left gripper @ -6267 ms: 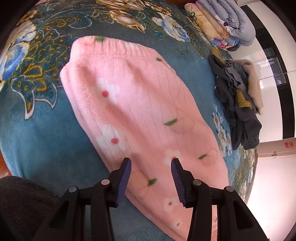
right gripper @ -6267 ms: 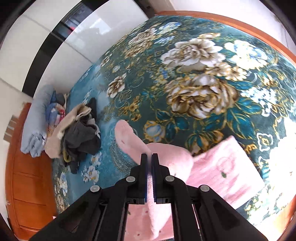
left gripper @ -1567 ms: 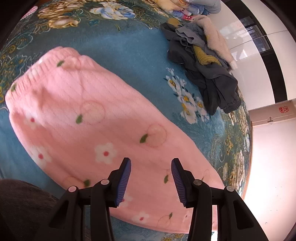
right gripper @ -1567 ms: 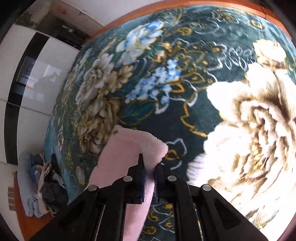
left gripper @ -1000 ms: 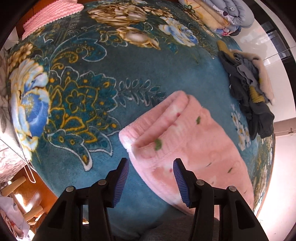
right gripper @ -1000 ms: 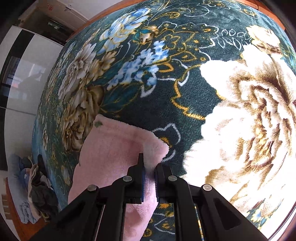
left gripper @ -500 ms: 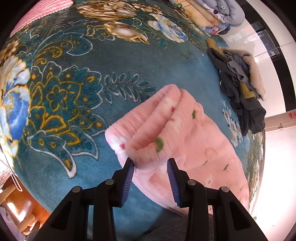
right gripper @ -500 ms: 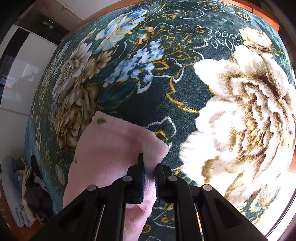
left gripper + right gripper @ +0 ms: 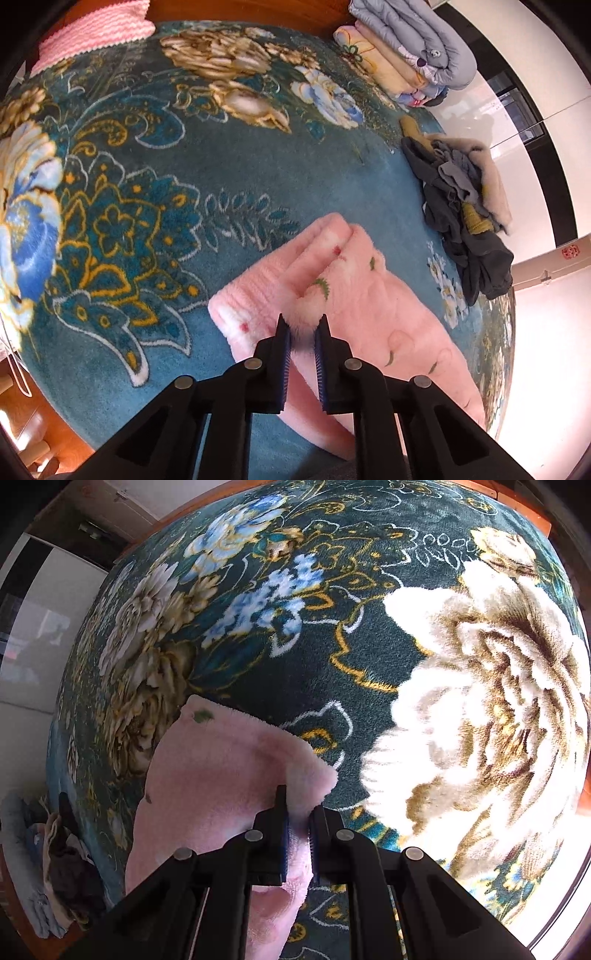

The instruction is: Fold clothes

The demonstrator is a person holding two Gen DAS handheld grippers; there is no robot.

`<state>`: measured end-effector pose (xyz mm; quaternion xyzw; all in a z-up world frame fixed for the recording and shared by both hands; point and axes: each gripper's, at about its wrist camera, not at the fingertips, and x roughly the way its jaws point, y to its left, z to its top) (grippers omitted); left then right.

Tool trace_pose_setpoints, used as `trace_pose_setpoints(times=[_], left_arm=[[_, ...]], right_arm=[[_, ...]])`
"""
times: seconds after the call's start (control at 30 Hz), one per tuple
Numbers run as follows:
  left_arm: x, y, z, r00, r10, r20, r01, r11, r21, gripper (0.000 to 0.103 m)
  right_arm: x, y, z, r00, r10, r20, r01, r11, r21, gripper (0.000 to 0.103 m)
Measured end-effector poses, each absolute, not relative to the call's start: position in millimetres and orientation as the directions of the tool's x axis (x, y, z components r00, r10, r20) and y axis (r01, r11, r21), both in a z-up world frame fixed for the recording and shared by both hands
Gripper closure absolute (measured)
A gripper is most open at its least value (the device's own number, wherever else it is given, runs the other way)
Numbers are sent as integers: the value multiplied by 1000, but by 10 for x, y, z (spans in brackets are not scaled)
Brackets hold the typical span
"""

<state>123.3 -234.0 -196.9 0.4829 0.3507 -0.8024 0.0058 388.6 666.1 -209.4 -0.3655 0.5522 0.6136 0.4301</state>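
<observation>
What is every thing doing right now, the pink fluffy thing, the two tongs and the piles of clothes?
Pink fleece garment: lying on the floral blanket, near end bunched.
Left tongs: closing, pink fleece between them.
Right tongs: shut on a corner of the garment.
Dark clothes pile: crumpled, unfolded.
Stacked bedding: folded.

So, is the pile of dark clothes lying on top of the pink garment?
No, the dark clothes pile lies apart from the pink garment, with bare blanket between.

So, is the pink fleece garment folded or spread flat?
Folded: the pink fleece garment shows doubled layers at its ribbed end on the blue floral blanket.
</observation>
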Motion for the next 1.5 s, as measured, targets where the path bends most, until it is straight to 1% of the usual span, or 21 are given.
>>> trace_pose_setpoints(times=[0.17,0.2,0.23,0.27,0.33,0.37,0.4,0.5,0.53,0.57,0.63,0.73,0.9,0.97,1.03,1.13,1.23,1.33,1.47,1.5], left_arm=[[1148,-2347,-2150,-455,265,-850,402,-790,-462,91],[1140,-2343,-2261,-415,249,-875,415,-804,-426,91],[1146,-2361,-2356,-407,259,-876,426,-795,-432,90],[1169,-2403,-2400,-429,277,-860,440,-767,-467,90],[1168,-2435,-2417,-432,281,-857,453,-754,-475,90],[1165,-2448,-2423,-431,281,-857,458,-750,-476,86],[1162,-2461,-2429,-430,282,-858,464,-746,-478,84],[1142,-2466,-2431,-407,255,-877,465,-769,-440,73],[1136,-2474,-2434,-402,247,-882,468,-772,-429,65],[1131,-2482,-2438,-396,238,-887,472,-776,-419,63],[1138,-2483,-2491,-405,277,-871,477,-749,-460,62],[1165,-2479,-2599,-433,351,-830,480,-690,-542,63],[1165,-2511,-2678,-474,394,-788,484,-631,-606,64],[1175,-2503,-2648,-483,390,-784,470,-640,-608,72],[1172,-2495,-2604,-493,387,-779,457,-647,-611,77],[1086,-2501,-2487,-502,387,-774,448,-649,-615,80],[868,-2490,-2266,-485,388,-784,430,-675,-600,81],[544,-2377,-1911,-478,390,-787,380,-716,-586,82],[66,-2181,-1258,-515,394,-761,286,-758,-586,83],[-15,-2151,-1058,-539,399,-741,251,-764,-594,83]], right_arm=[[3932,6663,-2054,-375,130,-918,-927,-23,375,94],[3946,6661,-2074,-374,127,-919,-927,-18,375,94],[3959,6657,-2101,-374,124,-919,-927,-10,376,94],[3965,6652,-2121,-375,120,-919,-926,-4,378,94],[3976,6643,-2157,-377,113,-919,-925,7,380,94],[3973,6645,-2153,-377,113,-919,-925,4,379,94],[3971,6647,-2148,-376,113,-920,-925,2,379,94],[3967,6657,-2141,-377,114,-919,-925,0,379,94],[3966,6656,-2142,-376,115,-919,-926,-1,379,94],[3966,6654,-2144,-376,115,-920,-926,-2,378,94],[3969,6648,-2160,-376,113,-920,-925,0,379,94],[3970,6645,-2173,-376,112,-920,-926,1,379,94],[3974,6657,-2174,-383,108,-917,-923,-6,385,94],[3984,6661,-2173,-391,106,-914,-920,-7,392,94],[3993,6662,-2171,-402,106,-910,-915,-2,404,94],[3991,6671,-2108,-440,111,-891,-896,7,443,94],[3913,6711,-1911,-503,125,-855,-863,-13,506,94],[3737,6780,-1652,-583,125,-802,-811,-30,585,94],[3305,6833,-1219,-679,110,-726,-734,-69,676,95],[3178,6841,-1073,-704,108,-702,-710,-89,698,95]])
